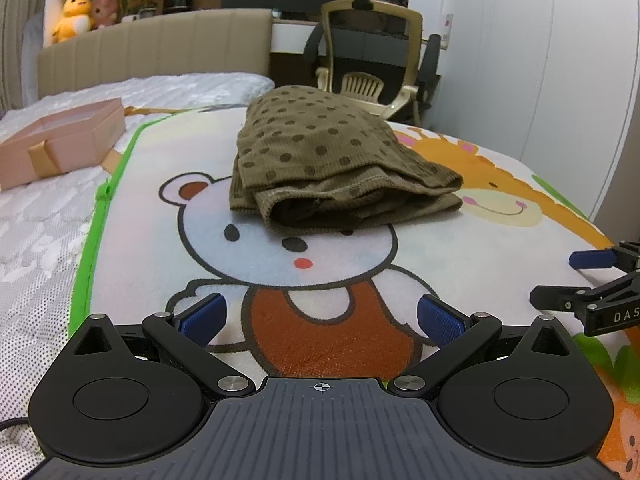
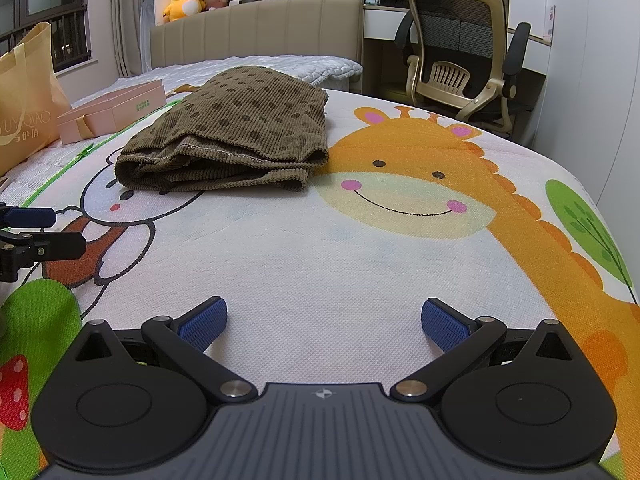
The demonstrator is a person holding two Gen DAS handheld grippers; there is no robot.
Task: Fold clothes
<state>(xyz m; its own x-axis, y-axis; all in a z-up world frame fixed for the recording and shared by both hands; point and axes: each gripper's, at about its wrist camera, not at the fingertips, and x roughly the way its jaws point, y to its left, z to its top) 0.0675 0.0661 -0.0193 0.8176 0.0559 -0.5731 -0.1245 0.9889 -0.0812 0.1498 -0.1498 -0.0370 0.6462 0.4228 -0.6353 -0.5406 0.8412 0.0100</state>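
Observation:
A brown corduroy garment with dark dots (image 1: 320, 160) lies folded in layers on the cartoon mat (image 1: 420, 256), over the bear's head. It also shows in the right wrist view (image 2: 236, 132), ahead and to the left. My left gripper (image 1: 320, 316) is open and empty, low over the mat, short of the garment. My right gripper (image 2: 324, 320) is open and empty over the white part of the mat (image 2: 320, 248). The right gripper's fingers (image 1: 592, 280) show at the left wrist view's right edge; the left gripper's fingers (image 2: 32, 232) show at the right wrist view's left edge.
A pink gift box (image 1: 60, 140) sits on the bed to the left, also in the right wrist view (image 2: 116, 110). A tan shopping bag (image 2: 24, 96) stands far left. An office chair (image 2: 460, 52) and desk stand beyond the bed's right side. A padded headboard (image 2: 256, 32) lies behind.

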